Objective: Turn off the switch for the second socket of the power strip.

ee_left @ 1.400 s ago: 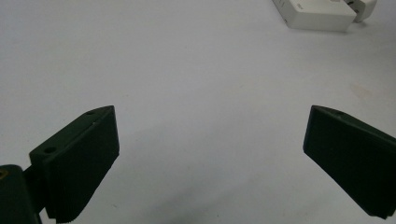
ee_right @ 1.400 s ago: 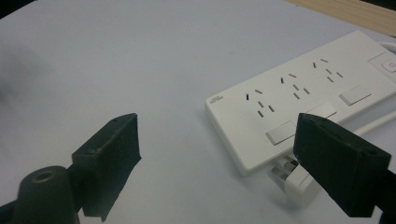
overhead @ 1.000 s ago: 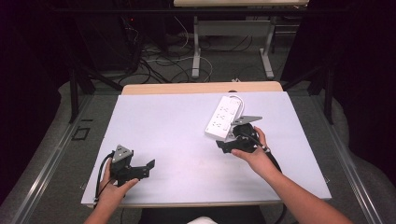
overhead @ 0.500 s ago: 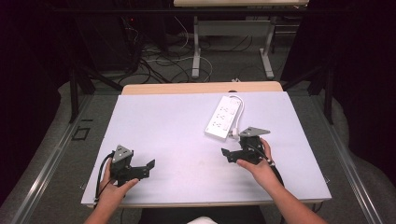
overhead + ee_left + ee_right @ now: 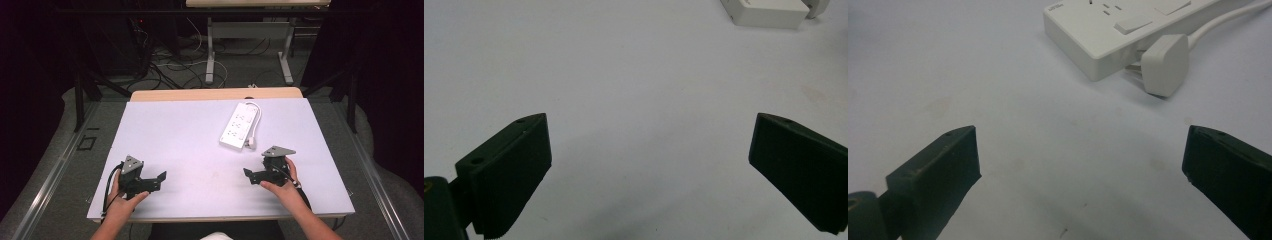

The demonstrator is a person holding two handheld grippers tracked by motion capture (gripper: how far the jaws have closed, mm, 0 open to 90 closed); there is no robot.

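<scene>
White power strip lies untouched; left tongs gape empty, right tongs just opened.

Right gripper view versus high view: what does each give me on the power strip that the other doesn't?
Right gripper view alone: the plug's metal prongs against the power strip's near end, and its own jaws standing wide with bare table between them. High view alone: the whole strip with its cable looped along one side, both hands, the left gripper and right gripper apart from the strip, and the floor beyond the table. Both: white strip and plug lying on the table, unheld.
</scene>
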